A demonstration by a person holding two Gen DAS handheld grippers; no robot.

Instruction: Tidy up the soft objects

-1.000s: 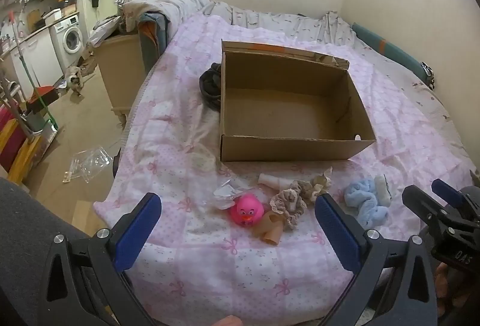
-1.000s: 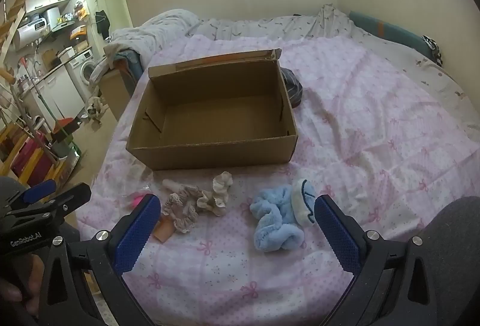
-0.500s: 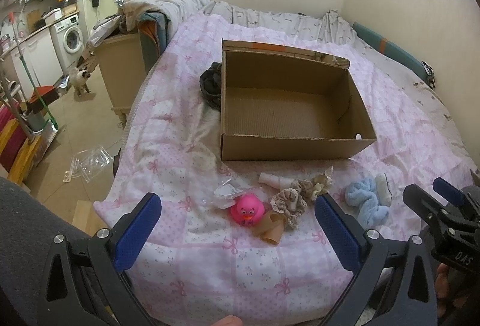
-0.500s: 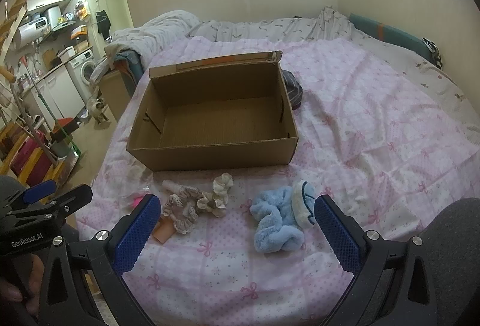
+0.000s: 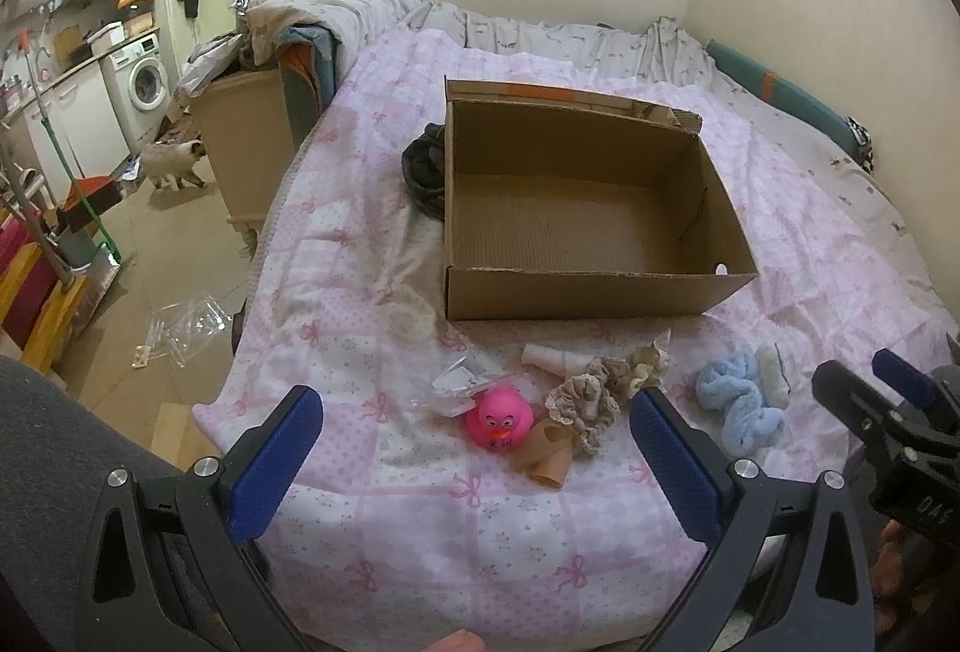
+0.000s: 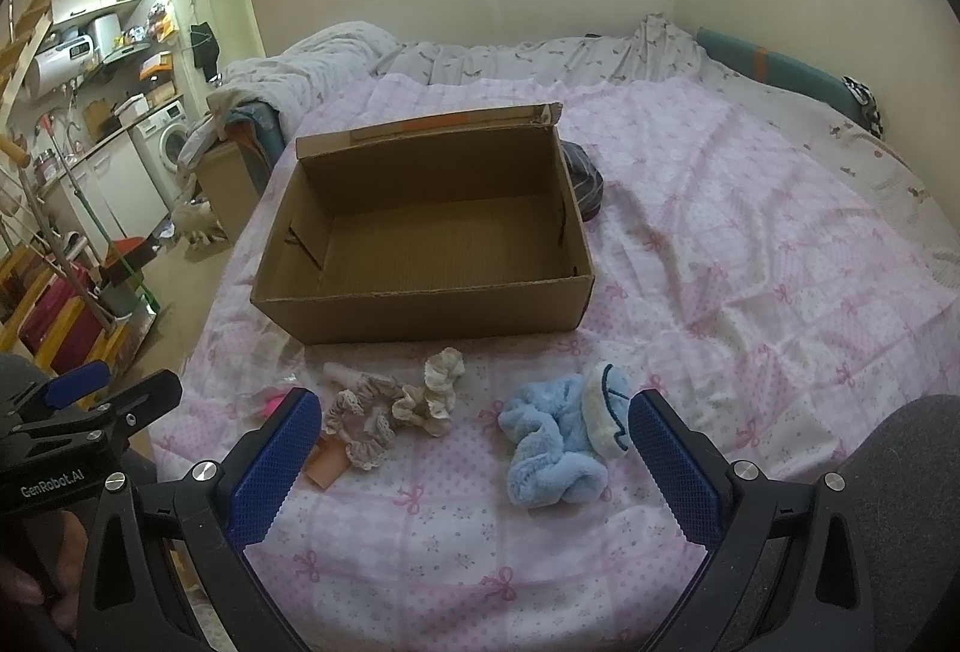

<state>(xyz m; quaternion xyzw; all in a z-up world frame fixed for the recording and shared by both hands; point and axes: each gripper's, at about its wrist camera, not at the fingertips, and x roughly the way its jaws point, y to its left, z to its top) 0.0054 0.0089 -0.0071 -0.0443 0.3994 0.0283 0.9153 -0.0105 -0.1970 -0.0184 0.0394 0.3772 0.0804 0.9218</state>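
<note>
A fluffy light-blue plush scrunchie (image 6: pixel 549 448) lies on the pink-and-white patchwork bed cover (image 6: pixel 750 244), with a small cream knitted piece with a dark trim (image 6: pixel 607 406) touching it at its 2 o'clock side in the right wrist view. At about 9 o'clock from it sits a bunch of beige lace-edged scrunchies (image 6: pixel 390 406), and beside those, in the left wrist view, a bright pink rubber duck (image 5: pixel 501 415) rests next to a tan, soft, tube-like piece (image 5: pixel 543 454), with a crumpled clear plastic wrapper (image 5: pixel 456 382) at the duck's 10 o'clock. All these soft things lie in a loose row near the foot edge of the bed, at 6 o'clock from an open, empty brown cardboard box (image 6: pixel 420 226) that stands upright on the cover. A dark bundled garment (image 5: pixel 423 169) touches the box's far left side in the left wrist view. The left hand-held gripper (image 5: pixel 474 448) hovers above the duck and lace scrunchies with its blue pads spread wide, grasping nothing; the right hand-held gripper (image 6: pixel 471 457) hangs likewise released over the blue scrunchie, its pads well apart. Beyond the bed, at 10 o'clock, a white washing machine (image 5: pixel 144 81) stands by the kitchen counter, and a pale cat (image 5: pixel 174 163) is on the floor near it.
</note>
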